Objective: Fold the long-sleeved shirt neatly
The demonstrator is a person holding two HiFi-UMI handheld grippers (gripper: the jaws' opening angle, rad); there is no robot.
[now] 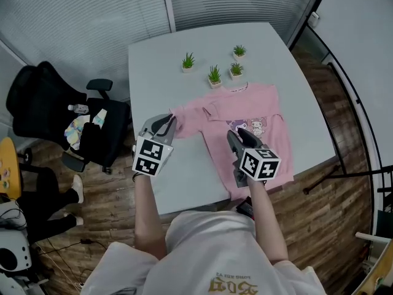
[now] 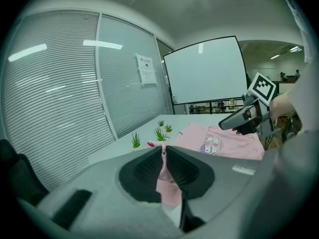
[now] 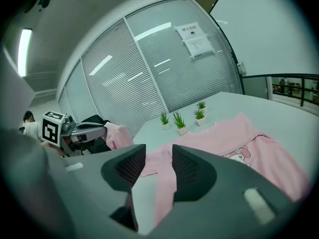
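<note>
While working on the long-sleeved shirt (image 1: 252, 106), clamped the left gripper (image 1: 164, 123) tight on the end of one sleeve (image 1: 187, 117); saw the pink cloth pinched between both pads and hanging below them in the left gripper view. Held this sleeve end lifted off the table (image 1: 184, 183), probably in order to carry it across toward the right gripper and lay it on the body of the shirt. Had the right gripper (image 1: 236, 135) released, with jaws apart and pressing on nothing, only the near edge of the shirt under and beyond its tips. Hovered it there, as a judgement, to be ready to pin the cloth at the fold line. Found the shirt itself spread flat, cartoon print up, ahead of the right gripper and to the right of the left one. Found four small potted plants (image 1: 214, 74) farther ahead of both grippers, just past the collar, well apart from the jaws. Judged the fold as only begun.
</note>
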